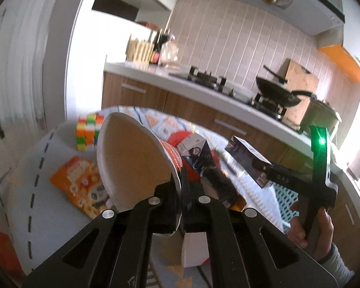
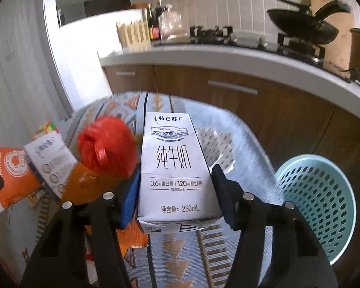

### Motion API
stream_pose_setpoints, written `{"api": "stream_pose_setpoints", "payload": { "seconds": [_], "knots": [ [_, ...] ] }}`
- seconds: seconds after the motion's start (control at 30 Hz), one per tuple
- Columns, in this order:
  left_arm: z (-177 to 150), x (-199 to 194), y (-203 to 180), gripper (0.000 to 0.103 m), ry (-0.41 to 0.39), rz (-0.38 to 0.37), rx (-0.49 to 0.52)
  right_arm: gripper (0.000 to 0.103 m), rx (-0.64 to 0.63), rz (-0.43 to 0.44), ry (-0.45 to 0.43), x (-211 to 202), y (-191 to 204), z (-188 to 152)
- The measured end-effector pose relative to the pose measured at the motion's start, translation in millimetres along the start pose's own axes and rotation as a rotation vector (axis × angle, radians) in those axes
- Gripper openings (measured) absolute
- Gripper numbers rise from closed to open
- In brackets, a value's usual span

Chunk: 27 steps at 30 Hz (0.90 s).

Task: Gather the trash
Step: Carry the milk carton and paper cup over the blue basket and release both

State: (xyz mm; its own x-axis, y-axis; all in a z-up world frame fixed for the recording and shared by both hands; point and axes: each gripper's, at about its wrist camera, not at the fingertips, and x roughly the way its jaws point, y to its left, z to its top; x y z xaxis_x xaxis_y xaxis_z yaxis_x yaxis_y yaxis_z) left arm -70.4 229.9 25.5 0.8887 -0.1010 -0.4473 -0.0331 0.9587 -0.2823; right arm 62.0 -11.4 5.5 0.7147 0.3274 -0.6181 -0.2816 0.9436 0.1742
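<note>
Left wrist view: paper cup (image 1: pixel 134 165) is pinched by its rim in the left gripper (image 1: pixel 181 192), lifted off the table. Milk carton (image 2: pixel 172 168) is clamped in the right gripper (image 2: pixel 177 192). Next, both probably get dropped into the blue basket (image 2: pixel 324 201).

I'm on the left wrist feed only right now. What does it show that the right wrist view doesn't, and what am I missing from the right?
Left wrist only: the left gripper pinching the rim of the paper cup, the cup's open mouth, an orange snack packet on the table, and the hand carrying the right gripper.

Right wrist only: the blue basket at the right, and the printed front of the milk carton between the right gripper's fingers.

Both: the paper cup, milk carton, red bag, colour cube, patterned tablecloth, and stove with wok.
</note>
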Motion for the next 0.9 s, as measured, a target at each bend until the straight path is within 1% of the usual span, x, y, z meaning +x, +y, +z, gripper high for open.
{"api": "stream_pose_setpoints", "payload": {
  "seconds": [0.1,0.2,0.33,0.47,0.6,0.67,0.7,0.8,0.9],
  "knots": [
    [12.9,-8.6,-12.6,0.000,-0.041,-0.017,0.019,0.054,0.016,-0.011,-0.038,-16.0,-10.2,5.3],
    [26.3,-11.2,-30.5,0.000,-0.065,-0.050,0.052,0.054,0.035,-0.055,-0.099,-41.9,-29.4,9.9],
    [40.3,-4.6,-73.6,0.000,-0.079,-0.119,0.121,0.054,0.057,-0.126,-0.154,-68.4,-59.0,11.1],
    [45.0,10.7,-121.1,0.000,-0.064,-0.196,0.187,0.054,0.109,-0.202,-0.172,-91.1,-100.9,5.3],
    [36.0,42.9,-169.0,0.000,0.012,-0.284,0.223,0.054,0.178,-0.288,-0.126,-99.9,-150.7,-14.0],
    [25.6,65.3,-195.0,0.000,0.074,-0.331,0.236,0.054,0.199,-0.324,-0.094,-98.1,-168.5,-26.5],
    [18.9,77.0,-207.4,0.000,0.106,-0.352,0.245,0.054,0.218,-0.345,-0.064,-95.5,-181.4,-34.6],
    [-1.5,105.8,-235.5,0.000,0.175,-0.377,0.280,0.054,0.260,-0.380,0.015,-87.5,-207.9,-53.6],
    [-28.1,137.8,-261.9,0.000,0.271,-0.408,0.296,0.054,0.290,-0.414,0.095,-78.6,-229.8,-71.6]
  ]
}}
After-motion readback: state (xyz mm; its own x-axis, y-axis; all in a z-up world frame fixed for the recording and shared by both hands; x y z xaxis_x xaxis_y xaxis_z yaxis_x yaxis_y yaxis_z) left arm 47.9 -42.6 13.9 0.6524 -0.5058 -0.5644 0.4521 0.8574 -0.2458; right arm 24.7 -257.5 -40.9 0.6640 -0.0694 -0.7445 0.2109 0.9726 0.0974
